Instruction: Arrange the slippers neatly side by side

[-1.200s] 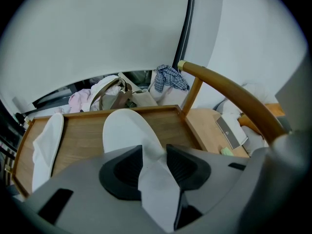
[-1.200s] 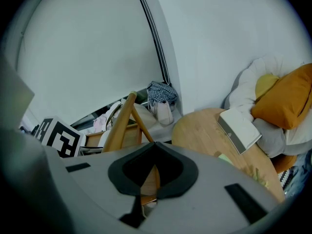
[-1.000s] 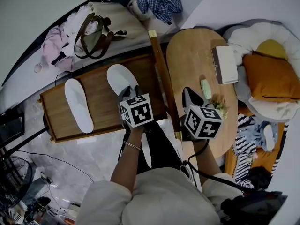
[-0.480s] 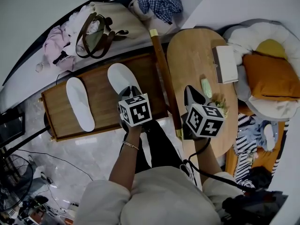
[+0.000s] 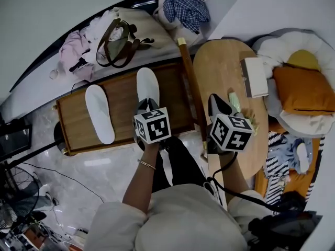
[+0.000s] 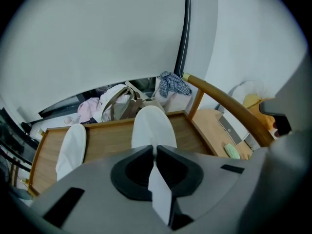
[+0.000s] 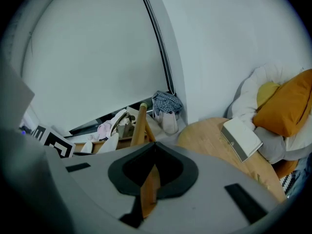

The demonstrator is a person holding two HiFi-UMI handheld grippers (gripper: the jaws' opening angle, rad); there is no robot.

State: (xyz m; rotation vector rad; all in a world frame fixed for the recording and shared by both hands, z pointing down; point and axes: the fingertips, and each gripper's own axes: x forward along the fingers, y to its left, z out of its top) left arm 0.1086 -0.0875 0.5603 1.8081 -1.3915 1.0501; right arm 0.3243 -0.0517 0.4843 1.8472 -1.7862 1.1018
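Note:
Two white slippers lie on a low wooden tray [image 5: 123, 101]. The left slipper [image 5: 99, 113] rests alone near the tray's left end. My left gripper [image 5: 148, 106] is at the heel of the right slipper [image 5: 148, 87]. In the left gripper view its jaws [image 6: 154, 147] have just been closing and are shut on that slipper's [image 6: 152, 126] heel edge. The other slipper [image 6: 71, 145] lies to its left. My right gripper [image 5: 218, 104] hovers over the round table with its jaws together and nothing between them [image 7: 155, 145].
A slanting wooden pole [image 5: 192, 88] runs between the tray and the round wooden table [image 5: 220, 67], which carries a book [image 5: 254, 77] and a small green object [image 5: 235, 101]. A bag [image 5: 123, 38] and clothes lie behind the tray. Cushions [image 5: 303, 90] are piled at the right.
The left gripper's jaws have closed on the right slipper's heel. That slipper has swung from slanting to nearly straight, closer to parallel with the other. Both grippers have risen slightly.

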